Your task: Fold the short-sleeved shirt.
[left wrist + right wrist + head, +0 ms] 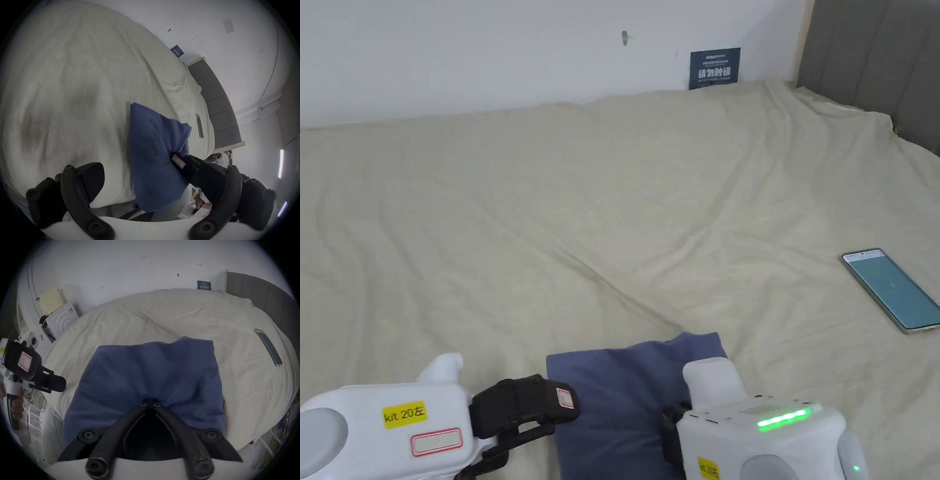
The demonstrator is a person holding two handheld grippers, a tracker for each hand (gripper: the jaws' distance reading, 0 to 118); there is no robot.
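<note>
Here, shirt [146, 374] pinched in right tool [150, 404].

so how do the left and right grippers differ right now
The right gripper has its jaws closed together, pinching the blue shirt; the left gripper has its jaws spread wide and holds nothing. The right sits over the shirt's near edge; the left is beside the shirt's left side. Both have white bodies and black jaws.

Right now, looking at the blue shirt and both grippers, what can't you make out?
- Shirt near edge: head view, cut by the frame's bottom and covered by the right gripper's white body.
- Right gripper contact point: right gripper view, cloth bunches over the tips.
- Left gripper: head view, one jaw hidden behind the other.
- Phone: corner cut by the head view's right edge.
</note>
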